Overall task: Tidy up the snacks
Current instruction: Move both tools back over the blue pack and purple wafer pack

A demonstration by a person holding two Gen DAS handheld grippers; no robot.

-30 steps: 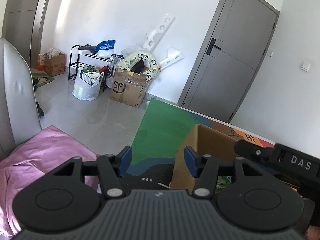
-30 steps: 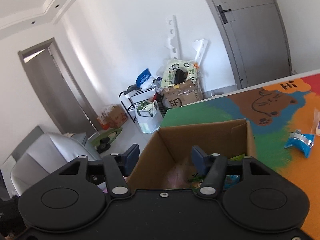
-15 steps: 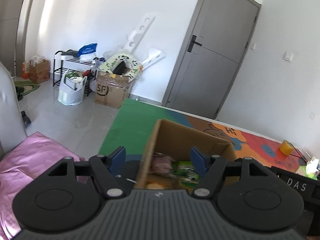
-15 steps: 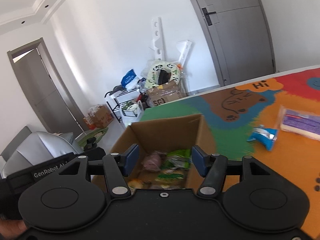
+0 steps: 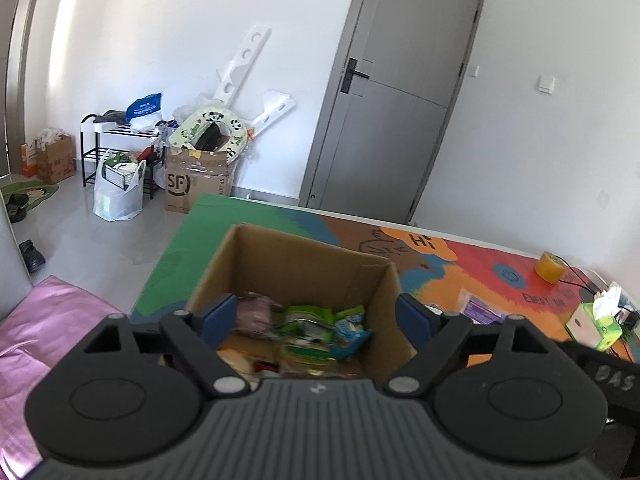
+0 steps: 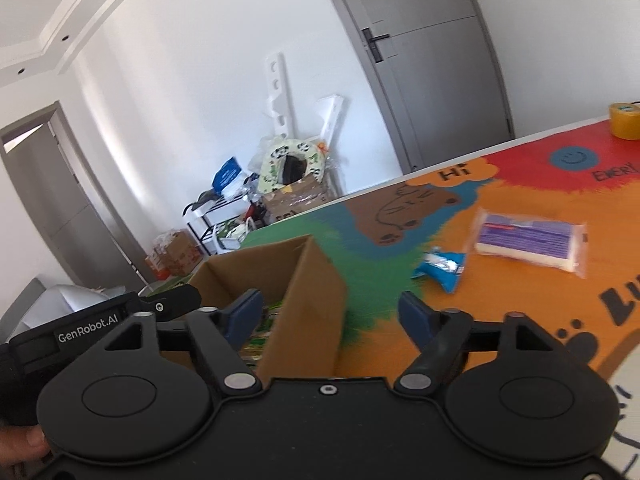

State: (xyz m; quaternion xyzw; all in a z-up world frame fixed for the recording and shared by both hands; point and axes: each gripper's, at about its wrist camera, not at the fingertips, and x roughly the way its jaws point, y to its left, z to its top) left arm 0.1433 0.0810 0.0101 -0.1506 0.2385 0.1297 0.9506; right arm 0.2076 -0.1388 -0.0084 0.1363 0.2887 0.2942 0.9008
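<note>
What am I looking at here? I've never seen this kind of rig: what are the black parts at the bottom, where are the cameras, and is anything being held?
There is no robot. A person holds a two-finger gripper in each hand, and each gripper carries a fisheye camera that looks forward along its fingers. The black body at the bottom of each picture is the gripper itself.

The left gripper is open and empty, over a cardboard box with snack packets inside.

The right gripper is also open and empty. It points past the box's corner toward two snacks outside the box on the colourful mat: a small blue packet and a purple-labelled pack. A yellow tape roll sits at the far edge.
</note>
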